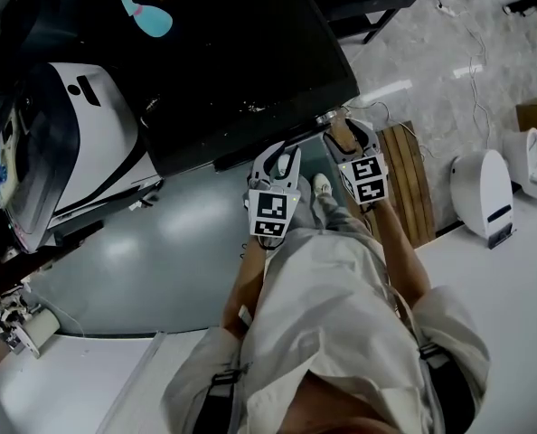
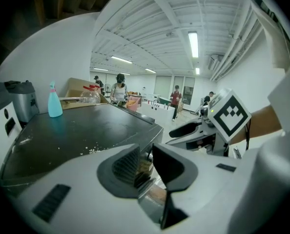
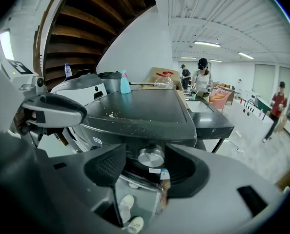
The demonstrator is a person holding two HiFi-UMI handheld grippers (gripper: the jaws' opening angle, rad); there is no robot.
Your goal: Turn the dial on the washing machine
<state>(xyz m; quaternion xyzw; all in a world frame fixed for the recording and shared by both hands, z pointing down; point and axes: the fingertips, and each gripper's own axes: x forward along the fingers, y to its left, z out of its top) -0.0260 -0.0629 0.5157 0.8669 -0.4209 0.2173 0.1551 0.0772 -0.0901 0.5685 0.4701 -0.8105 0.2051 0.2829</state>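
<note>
My right gripper is open, with the washing machine's silver dial between its jaws at twelve o'clock. The left gripper is slightly parted and empty.

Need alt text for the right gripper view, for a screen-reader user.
The open jaws of the right gripper frame a round silver metal dial on the front of a dark grey washing machine, not yet gripping it. A teal spray bottle stands on the machine's top, and the left gripper shows at the left edge.
</note>
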